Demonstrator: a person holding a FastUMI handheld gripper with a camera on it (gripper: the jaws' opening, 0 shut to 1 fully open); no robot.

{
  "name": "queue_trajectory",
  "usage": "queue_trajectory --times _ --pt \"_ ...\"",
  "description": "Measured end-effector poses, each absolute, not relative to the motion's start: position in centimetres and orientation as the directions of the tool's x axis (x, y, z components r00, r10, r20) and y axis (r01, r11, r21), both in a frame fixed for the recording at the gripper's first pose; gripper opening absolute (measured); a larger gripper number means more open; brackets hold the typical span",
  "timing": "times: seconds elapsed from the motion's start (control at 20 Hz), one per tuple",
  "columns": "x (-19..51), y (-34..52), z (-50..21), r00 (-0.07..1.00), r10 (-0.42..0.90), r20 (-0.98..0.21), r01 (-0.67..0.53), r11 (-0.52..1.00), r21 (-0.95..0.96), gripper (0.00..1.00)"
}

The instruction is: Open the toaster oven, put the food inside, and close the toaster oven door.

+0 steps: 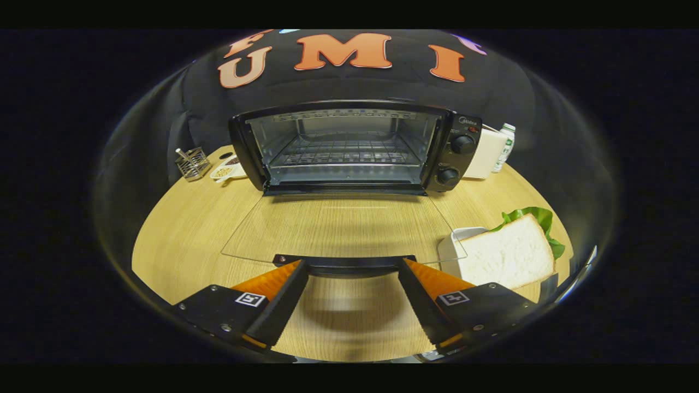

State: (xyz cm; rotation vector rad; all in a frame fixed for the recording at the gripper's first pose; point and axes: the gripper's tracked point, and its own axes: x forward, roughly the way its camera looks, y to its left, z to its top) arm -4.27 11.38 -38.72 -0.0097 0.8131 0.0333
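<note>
Oven (349, 147) door's (344, 226) already down flat, gripper (345, 267) spread wide at its handle; sandwich (508, 251) sits just off right of the fingers, on its tray (456, 240).

Your gripper (345, 267) has its fingers spread wide apart, holding nothing, their tips just at the dark handle (344, 263) of the toaster oven door (341, 226). The glass door lies fully open, flat over the wooden table (180, 234). Beyond it the toaster oven (355, 146) stands near the table's far edge, its wire rack (345, 153) bare inside and two knobs (462, 144) on its right panel. The sandwich (510, 251), white bread with green lettuce, sits on a white dish (454, 245) near the table's right edge, just beside your right finger. At the far left corner stand a wire holder (192, 162) and a small white dish (226, 170); at the far right, a white box (485, 154) and a bottle (504, 146).
</note>
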Motion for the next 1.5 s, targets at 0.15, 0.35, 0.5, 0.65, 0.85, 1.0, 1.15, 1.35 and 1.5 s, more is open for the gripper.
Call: queue_trajectory --times 0.15,0.35,0.5,0.65,0.85,1.0,1.15,1.35,1.5 --pt "-4.7 11.8 -36.9 0.688 0.100 -0.719 -0.052 0.995 0.088 0.99" --pt "-6.1 10.4 -33.6 0.651 0.198 -0.733 -0.153 0.980 0.129 0.99" --pt "-7.4 7.3 -31.7 0.609 0.233 -0.759 -0.165 0.972 0.166 0.99" --pt "-7.7 3.1 -30.1 0.606 0.221 -0.764 -0.129 0.975 0.180 0.99" --pt "-7.5 -3.2 -29.4 0.602 0.170 -0.780 -0.095 0.985 0.142 1.00" --pt "-6.9 -6.5 -30.0 0.572 0.187 -0.799 -0.083 0.982 0.170 1.00" --pt "-5.6 -9.6 -32.0 0.525 0.204 -0.826 -0.056 0.977 0.206 0.99" --pt "-4.1 -10.4 -35.1 0.438 0.299 -0.847 -0.046 0.949 0.311 0.99" --pt "-3.0 -10.5 -37.3 0.385 0.348 -0.855 -0.012 0.928 0.373 0.99"
